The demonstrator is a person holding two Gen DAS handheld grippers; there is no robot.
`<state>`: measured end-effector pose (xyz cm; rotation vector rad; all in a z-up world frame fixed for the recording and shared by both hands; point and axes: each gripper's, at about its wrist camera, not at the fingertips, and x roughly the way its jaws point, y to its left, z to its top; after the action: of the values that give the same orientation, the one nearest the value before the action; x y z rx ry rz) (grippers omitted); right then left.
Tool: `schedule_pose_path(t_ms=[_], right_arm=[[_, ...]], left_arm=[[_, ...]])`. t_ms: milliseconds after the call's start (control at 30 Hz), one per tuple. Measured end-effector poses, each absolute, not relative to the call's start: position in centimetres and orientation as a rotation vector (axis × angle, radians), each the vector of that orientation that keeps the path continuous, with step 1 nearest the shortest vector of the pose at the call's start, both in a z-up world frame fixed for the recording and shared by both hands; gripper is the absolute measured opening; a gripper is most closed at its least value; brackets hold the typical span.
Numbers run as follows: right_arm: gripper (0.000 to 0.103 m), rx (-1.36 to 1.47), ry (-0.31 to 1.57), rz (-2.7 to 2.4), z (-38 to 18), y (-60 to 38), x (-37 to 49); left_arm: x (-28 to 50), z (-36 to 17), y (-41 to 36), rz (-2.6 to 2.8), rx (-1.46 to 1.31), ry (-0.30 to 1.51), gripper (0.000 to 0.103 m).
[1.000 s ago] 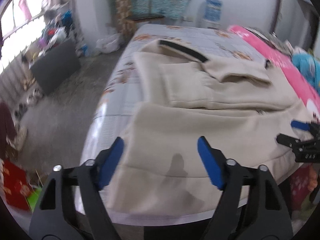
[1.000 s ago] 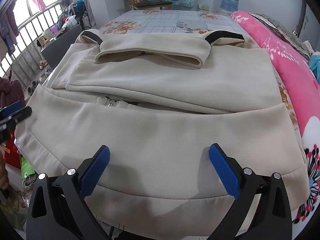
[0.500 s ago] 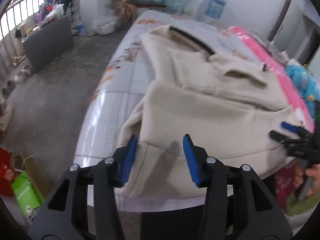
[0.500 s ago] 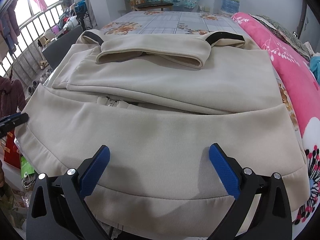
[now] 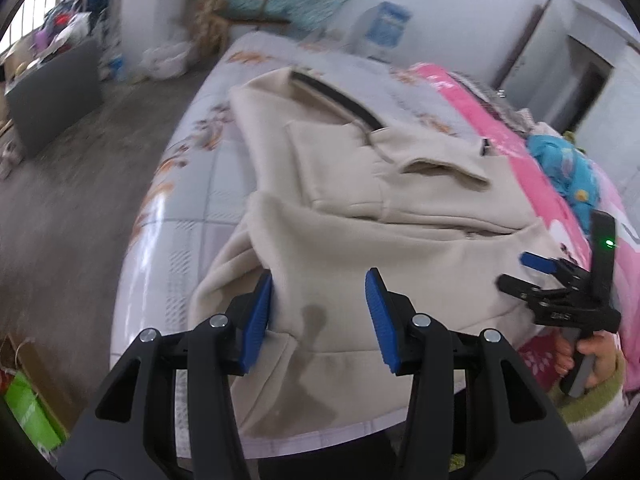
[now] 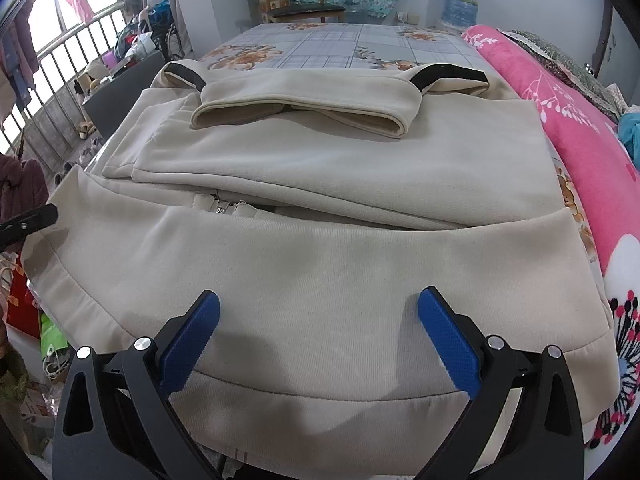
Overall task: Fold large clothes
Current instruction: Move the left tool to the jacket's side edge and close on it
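While the left wrist view is smeared by blur, one cream fleece zip jacket (image 6: 320,248) lies partly folded on the floral-sheeted bed (image 6: 360,42), its near hem hanging past the bed's near edge and cut off below. The left tongs (image 5: 318,312), whose jaws have just been closing, straddle the jacket's near-left hem corner; whether the blue pads (image 5: 256,316) pinch cloth is hard to tell. The right tongs (image 6: 320,340) gape wide over the near hem, gripping nothing. One pink flowered quilt (image 6: 580,128) lies along the right.
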<state>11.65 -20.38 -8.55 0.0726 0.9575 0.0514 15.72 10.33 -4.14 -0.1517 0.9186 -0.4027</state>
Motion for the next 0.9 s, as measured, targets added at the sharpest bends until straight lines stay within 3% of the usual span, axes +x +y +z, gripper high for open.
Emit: schedule_pose_path(t_ms=[167,467,667,900], right_arm=[[0.097,0.072,0.957,0.052,-8.6,-20.4,11.7],[0.097,0.072,0.954,0.051,-8.6,-20.4,11.8],[0.097,0.072,0.954,0.051,-8.6,-20.3,11.8],[0.097,0.081,0.946,0.060,-8.5,-20.7,11.4]], left_arm=[[17.6,-5.9,10.5,-0.280,-0.137,0.991,0.041],[17.0,-4.9,9.4,-0.342,-0.145,0.914,0.038],[17.0,-5.6,8.0,-0.174,0.020,0.922,0.020],[15.3,-5.9,4.2,-0.034,0.319,0.851,0.011]])
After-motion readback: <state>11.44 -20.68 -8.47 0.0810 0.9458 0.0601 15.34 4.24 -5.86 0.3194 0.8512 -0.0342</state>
